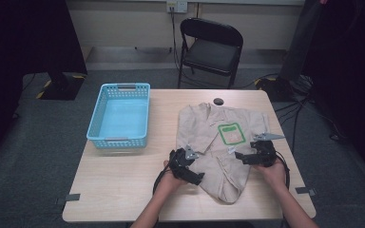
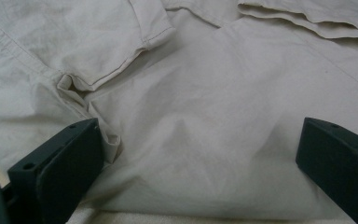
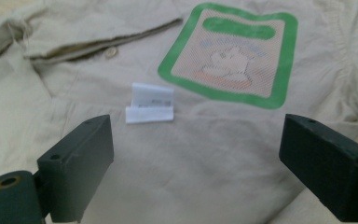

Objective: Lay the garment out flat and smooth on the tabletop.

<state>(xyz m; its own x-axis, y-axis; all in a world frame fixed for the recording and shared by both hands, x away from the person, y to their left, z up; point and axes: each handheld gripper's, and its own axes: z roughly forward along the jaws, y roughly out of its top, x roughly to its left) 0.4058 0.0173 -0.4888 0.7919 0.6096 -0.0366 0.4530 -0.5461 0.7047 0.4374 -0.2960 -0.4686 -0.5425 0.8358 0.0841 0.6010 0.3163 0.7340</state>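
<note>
You face a light wooden table (image 1: 123,175) on grey carpet floor (image 1: 33,142); black folding metal chair (image 1: 211,50) stands behind, cream wall (image 1: 123,21) beyond.

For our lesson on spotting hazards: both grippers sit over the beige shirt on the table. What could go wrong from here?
1. The left gripper has open jaws over rumpled layers of the shirt; closing there may pinch several layers and spoil the fold.
2. The right gripper, also open, points at the white tag; it might grab the tag, not the cloth.
3. The shirt hem lies near the table front edge; a tug could drag it off.
</note>
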